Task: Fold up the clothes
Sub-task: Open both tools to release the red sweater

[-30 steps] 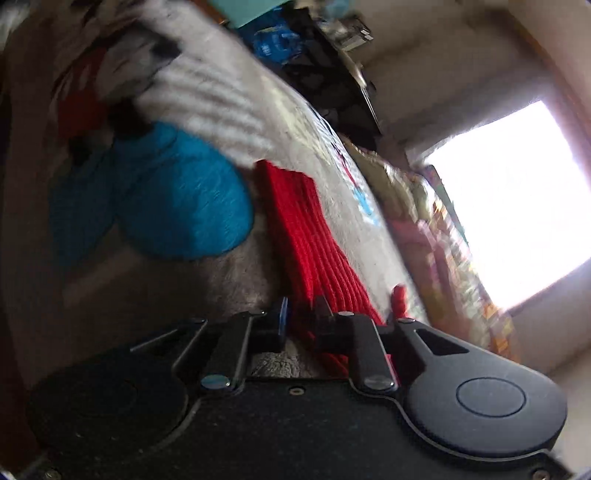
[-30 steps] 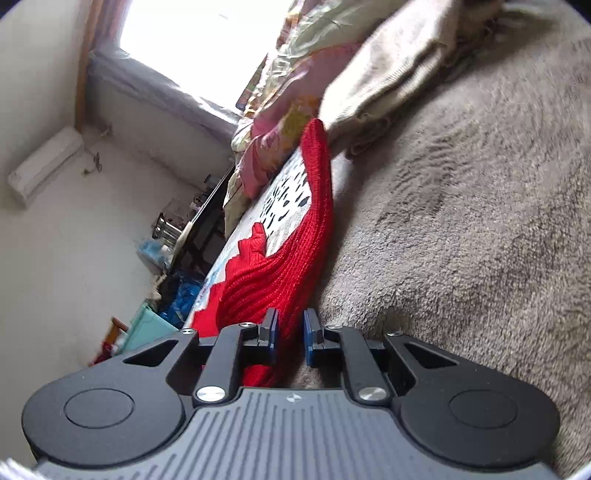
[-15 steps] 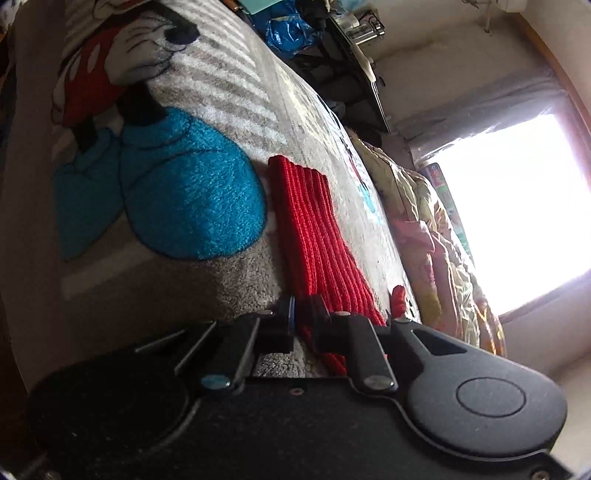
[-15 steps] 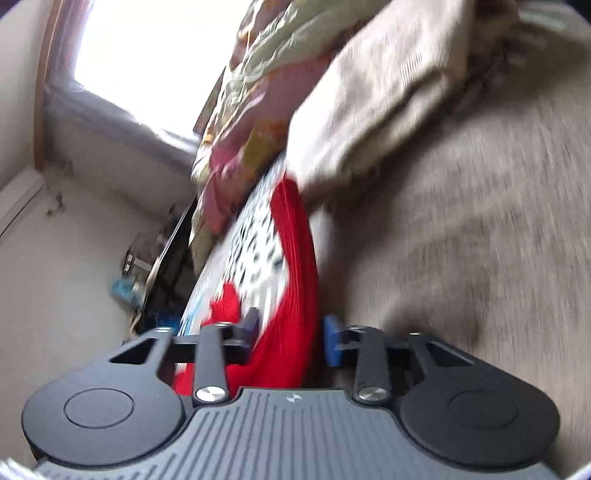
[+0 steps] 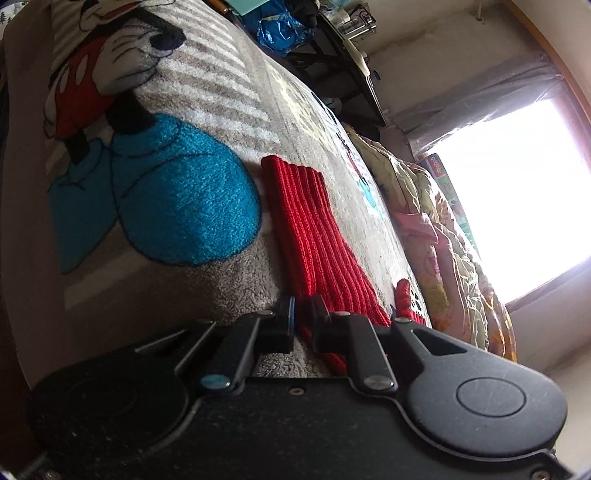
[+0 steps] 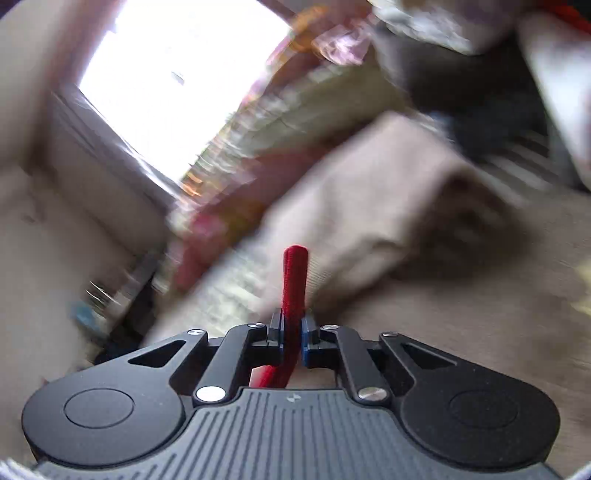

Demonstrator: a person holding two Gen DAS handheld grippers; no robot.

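Observation:
A red ribbed knit garment (image 5: 314, 229) lies stretched flat on a grey fleece blanket (image 5: 229, 280) printed with a cartoon figure. My left gripper (image 5: 303, 314) is low at the garment's near end, shut on its edge, with red knit showing between the narrow jaws. In the right wrist view, my right gripper (image 6: 293, 330) is shut on a fold of the same red garment (image 6: 294, 273), which stands up as a thin strip between the fingers. The background there is smeared by motion.
Crumpled floral bedding (image 5: 443, 251) lies along the blanket's far side under a bright window (image 5: 517, 184). A blue bag (image 5: 280, 29) and a dark rack (image 5: 347, 55) stand beyond the bed. A folded beige cloth (image 6: 369, 203) lies ahead of the right gripper.
The right gripper opened around the red knit edge, then shut on it and swung upward, blurring its view. The left gripper kept its grip at the near end and settled.

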